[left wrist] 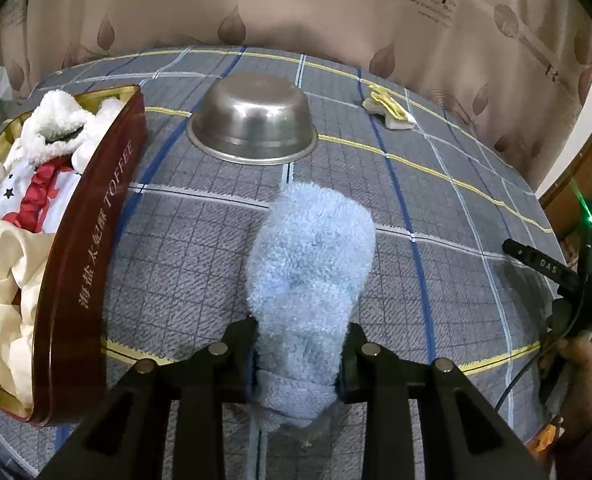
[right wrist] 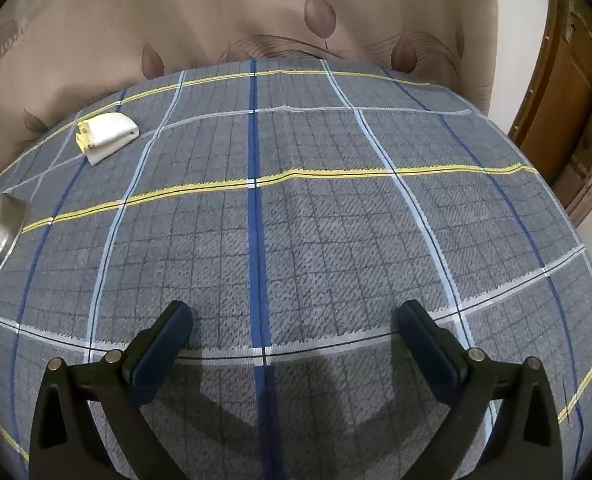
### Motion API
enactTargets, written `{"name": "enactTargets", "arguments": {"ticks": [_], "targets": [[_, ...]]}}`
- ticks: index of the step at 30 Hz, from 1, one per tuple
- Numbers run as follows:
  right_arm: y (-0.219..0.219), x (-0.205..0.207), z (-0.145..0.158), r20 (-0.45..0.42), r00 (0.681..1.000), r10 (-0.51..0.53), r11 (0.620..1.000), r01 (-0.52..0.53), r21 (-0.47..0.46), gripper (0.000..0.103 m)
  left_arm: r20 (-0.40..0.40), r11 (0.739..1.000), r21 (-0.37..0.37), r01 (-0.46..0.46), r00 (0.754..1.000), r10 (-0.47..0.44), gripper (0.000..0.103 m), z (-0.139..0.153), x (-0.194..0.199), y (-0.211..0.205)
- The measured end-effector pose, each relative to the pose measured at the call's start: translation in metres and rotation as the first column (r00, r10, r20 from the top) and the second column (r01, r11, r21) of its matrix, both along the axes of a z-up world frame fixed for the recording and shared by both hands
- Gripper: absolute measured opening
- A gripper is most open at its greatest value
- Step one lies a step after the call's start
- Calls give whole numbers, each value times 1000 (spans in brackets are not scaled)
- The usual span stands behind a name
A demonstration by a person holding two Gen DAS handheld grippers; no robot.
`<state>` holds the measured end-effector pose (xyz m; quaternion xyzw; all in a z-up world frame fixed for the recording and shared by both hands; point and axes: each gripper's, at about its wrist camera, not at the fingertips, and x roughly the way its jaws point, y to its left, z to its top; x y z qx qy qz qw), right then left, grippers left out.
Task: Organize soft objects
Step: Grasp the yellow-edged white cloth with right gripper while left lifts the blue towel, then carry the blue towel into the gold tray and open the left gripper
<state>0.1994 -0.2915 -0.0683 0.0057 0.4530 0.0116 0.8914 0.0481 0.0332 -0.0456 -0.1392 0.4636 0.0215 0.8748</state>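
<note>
Left claw [left wrist: 298, 364] pinching blue fuzzy sock [left wrist: 312, 264], toffee tin [left wrist: 92, 264] beside, steel bowl [left wrist: 252, 120] ahead; right claw [right wrist: 292, 344] spread

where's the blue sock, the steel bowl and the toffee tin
blue sock [left wrist: 312, 256]: left wrist view, middle of its fluffy foot
steel bowl [left wrist: 252, 120]: left wrist view, upturned side wall
toffee tin [left wrist: 100, 240]: left wrist view, lettered red outer wall

We see a fluffy light-blue sock [left wrist: 312, 272] stretched out on the checked cloth, its cuff end nearest us, just right of the toffee tin [left wrist: 92, 264], which already holds white, cream and red soft items. A folded white-and-yellow cloth [right wrist: 106, 136] lies far off.
</note>
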Motion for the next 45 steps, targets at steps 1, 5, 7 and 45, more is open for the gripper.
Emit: {"name": "enactTargets", "arguments": {"ticks": [1,5,7,45], "targets": [[0,-1,1,-4,1000,6,1000,-6,-3,102,7,1000,7,4,1000,-4,30,0,-1,-1],[8,-2,19,94,995,23,999,-26,31,103,35,999,29,19,999,-20,30,-1,-4,-3],[31,9,36,141,984,109,993,-114,29,103,50,999,28,19,999,-21,30,-2,-6,-3],[94,-48,13,83,894,440,889,-447,100,56,97,999,50,16,995,-21,31,-4,-13,-5]]}}
